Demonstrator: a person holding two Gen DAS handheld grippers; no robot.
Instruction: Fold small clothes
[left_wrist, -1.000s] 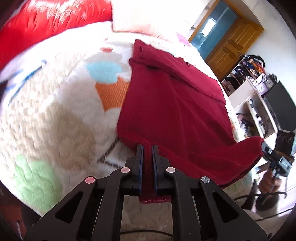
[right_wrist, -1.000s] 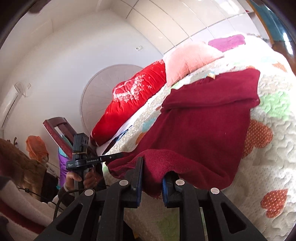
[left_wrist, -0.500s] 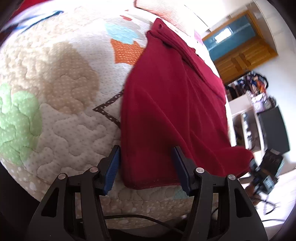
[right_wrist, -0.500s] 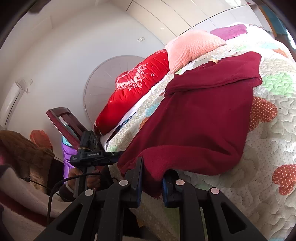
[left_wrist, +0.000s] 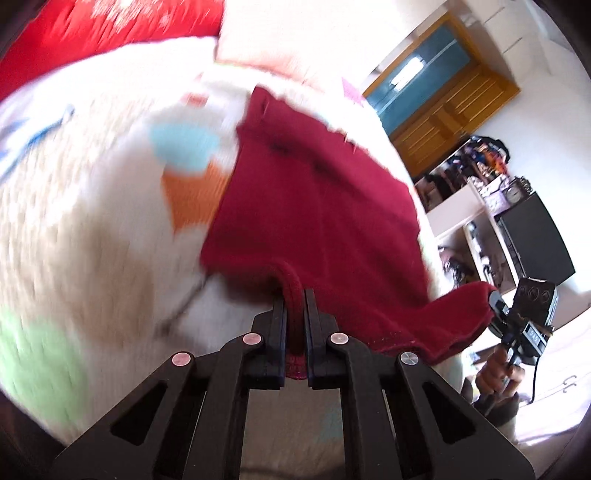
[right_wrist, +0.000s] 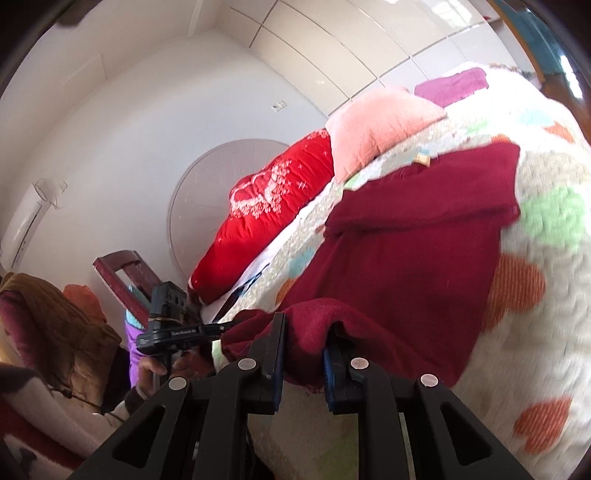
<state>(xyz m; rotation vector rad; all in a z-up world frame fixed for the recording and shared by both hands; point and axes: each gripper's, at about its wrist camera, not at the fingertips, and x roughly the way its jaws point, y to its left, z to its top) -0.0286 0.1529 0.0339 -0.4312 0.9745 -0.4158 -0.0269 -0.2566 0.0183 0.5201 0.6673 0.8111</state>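
A dark red garment (left_wrist: 325, 206) lies spread on the quilted bed (left_wrist: 92, 221), with its far end folded over. My left gripper (left_wrist: 294, 295) is shut on a pinch of its near hem, which bunches up between the pads. In the right wrist view my right gripper (right_wrist: 308, 325) is shut on a thick fold at the other near corner of the garment (right_wrist: 406, 251). Both corners are lifted a little off the quilt (right_wrist: 554, 221). Each camera sees the other gripper at the bed's edge: the right gripper (left_wrist: 493, 295) and the left gripper (right_wrist: 229, 325).
A red pillow (right_wrist: 273, 206), a pink pillow (right_wrist: 376, 122) and a purple cloth (right_wrist: 450, 85) lie at the head of the bed. A wooden door (left_wrist: 443, 110), cluttered shelves (left_wrist: 480, 206) and a black screen (left_wrist: 535, 236) stand beyond the bed. A chair (right_wrist: 125, 280) stands beside it.
The left gripper went from shut to open around the hem half a second ago, then shut on it again and rose. The right gripper kept its hold on its corner.
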